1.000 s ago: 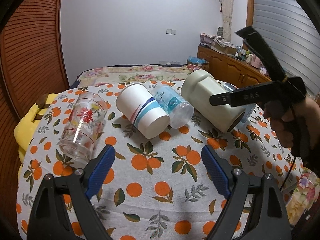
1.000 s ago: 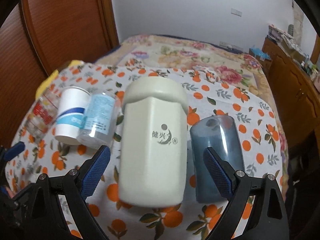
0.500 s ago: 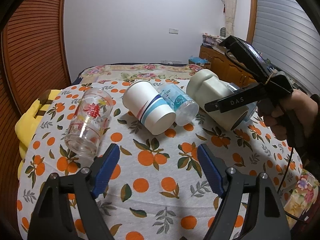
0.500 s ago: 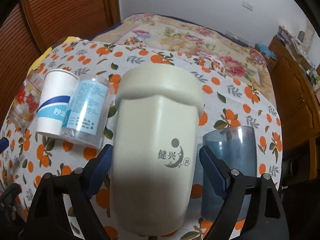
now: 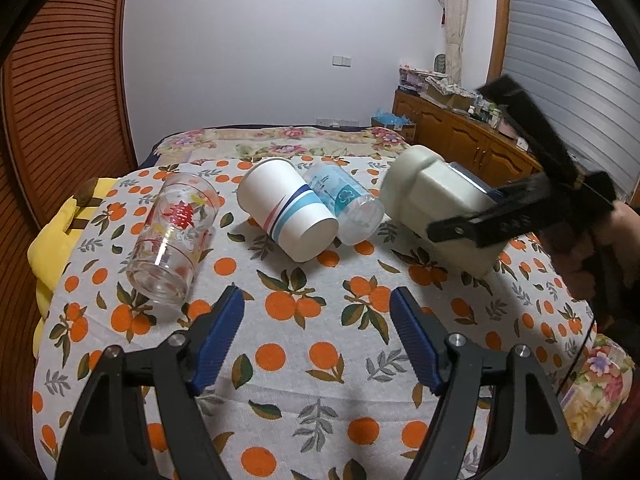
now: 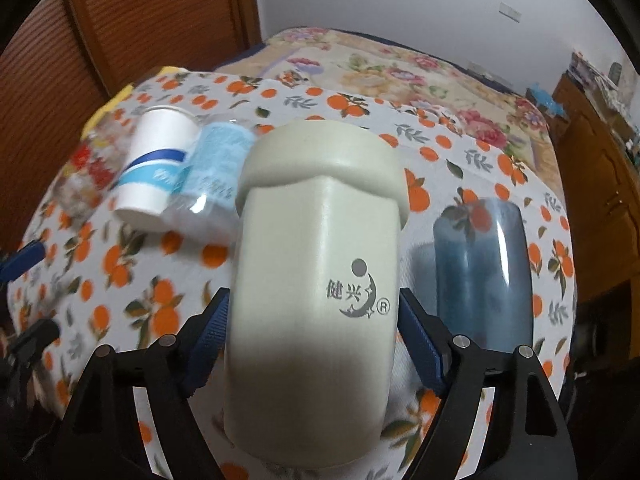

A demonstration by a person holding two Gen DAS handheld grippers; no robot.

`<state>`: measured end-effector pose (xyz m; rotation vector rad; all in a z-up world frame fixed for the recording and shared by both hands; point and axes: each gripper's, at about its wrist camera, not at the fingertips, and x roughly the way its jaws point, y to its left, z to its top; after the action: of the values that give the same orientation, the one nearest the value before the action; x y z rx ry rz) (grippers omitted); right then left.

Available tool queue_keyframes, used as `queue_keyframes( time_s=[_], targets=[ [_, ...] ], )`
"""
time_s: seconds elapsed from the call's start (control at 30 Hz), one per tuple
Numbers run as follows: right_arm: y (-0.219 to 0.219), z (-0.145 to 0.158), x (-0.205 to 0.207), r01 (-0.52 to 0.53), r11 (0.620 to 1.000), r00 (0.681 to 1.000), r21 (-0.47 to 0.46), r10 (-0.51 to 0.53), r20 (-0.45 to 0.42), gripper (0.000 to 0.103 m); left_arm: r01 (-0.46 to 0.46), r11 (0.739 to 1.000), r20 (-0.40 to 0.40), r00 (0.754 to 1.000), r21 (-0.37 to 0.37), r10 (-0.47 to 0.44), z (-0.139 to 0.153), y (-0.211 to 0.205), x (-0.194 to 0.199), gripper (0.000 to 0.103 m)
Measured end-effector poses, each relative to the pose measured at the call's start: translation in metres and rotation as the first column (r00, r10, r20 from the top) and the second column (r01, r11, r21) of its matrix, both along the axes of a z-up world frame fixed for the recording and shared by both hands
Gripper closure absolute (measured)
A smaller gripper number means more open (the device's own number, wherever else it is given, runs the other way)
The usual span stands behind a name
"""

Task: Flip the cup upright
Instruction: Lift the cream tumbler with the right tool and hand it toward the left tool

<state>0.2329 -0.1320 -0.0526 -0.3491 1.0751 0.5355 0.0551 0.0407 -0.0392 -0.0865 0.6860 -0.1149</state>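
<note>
A cream plastic cup (image 6: pixel 316 280) lies on its side on the orange-print tablecloth (image 5: pixel 304 344), its base toward me. My right gripper (image 6: pixel 314 332) has its blue pads on both sides of the cup, touching or nearly touching it; it also shows in the left wrist view (image 5: pixel 480 228). The cream cup (image 5: pixel 436 204) shows there at the right. My left gripper (image 5: pixel 316 336) is open and empty above the cloth, in front of the row of cups.
Also on their sides: a printed glass (image 5: pixel 172 236), a white paper cup with blue stripes (image 5: pixel 288 212), a clear plastic cup with a blue label (image 5: pixel 344 204) and a blue translucent cup (image 6: pixel 484 272). A bed and wooden cabinets stand behind.
My right gripper has moved forward over the cream cup and its jaws have narrowed around it. My left gripper has drawn back slightly and stays open.
</note>
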Motion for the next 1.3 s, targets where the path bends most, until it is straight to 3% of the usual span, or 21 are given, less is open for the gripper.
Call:
queue_keyframes(
  time_s=[0.33,0.63,1.0,1.3],
  targets=[
    [-0.013,0.005,-0.049,-0.027,0.995,0.997,0.092,0.033,-0.065,0.021,-0.001,1.000,0.016,1.000,-0.009,0.001,0.011,0.000,-0.009,0.027],
    [0.009,-0.005,-0.082,-0.077,0.987,0.991,0.139,0.091,-0.101,0.021,-0.010,1.000,0.016,1.000,-0.007,0.011,0.015,0.006,-0.015,0.027],
    [0.027,-0.013,-0.091,-0.098,0.991,0.994,0.095,0.103,-0.044,0.020,-0.019,0.999,0.014,1.000,-0.027,0.020,0.019,0.009,-0.015,0.027],
    [0.010,0.008,-0.101,-0.096,0.982,0.995,0.165,0.095,0.012,0.019,0.000,1.000,0.013,1.000,-0.011,0.000,0.030,-0.006,-0.012,0.027]
  ],
)
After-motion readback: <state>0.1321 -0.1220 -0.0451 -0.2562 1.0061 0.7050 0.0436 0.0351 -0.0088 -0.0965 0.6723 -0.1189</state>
